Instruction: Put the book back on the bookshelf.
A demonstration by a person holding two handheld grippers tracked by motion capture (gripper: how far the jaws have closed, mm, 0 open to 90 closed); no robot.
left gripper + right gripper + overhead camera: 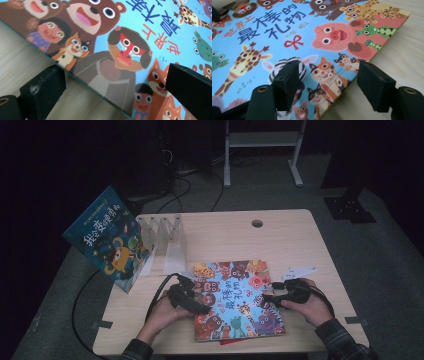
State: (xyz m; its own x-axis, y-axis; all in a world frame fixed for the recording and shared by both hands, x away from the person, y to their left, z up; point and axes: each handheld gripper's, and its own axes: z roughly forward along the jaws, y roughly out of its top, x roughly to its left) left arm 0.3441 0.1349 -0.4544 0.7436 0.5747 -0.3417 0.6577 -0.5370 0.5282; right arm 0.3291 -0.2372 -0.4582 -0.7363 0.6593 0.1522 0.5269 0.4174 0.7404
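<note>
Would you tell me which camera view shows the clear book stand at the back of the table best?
The high view: the clear book stand stands upright at the table's back left, its dividers visible, beside a blue book leaning off the edge. Both gripper views look at the animal picture book instead.

High view: looking down over table [300,227] from the person's side | gripper views: sitting close, facing opposite edges of shared picture book [235,300].

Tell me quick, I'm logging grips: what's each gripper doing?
Left gripper: open, jaws straddling the animal picture book's edge, nothing held.
Right gripper: open astride the book's other edge, holding nothing.
</note>
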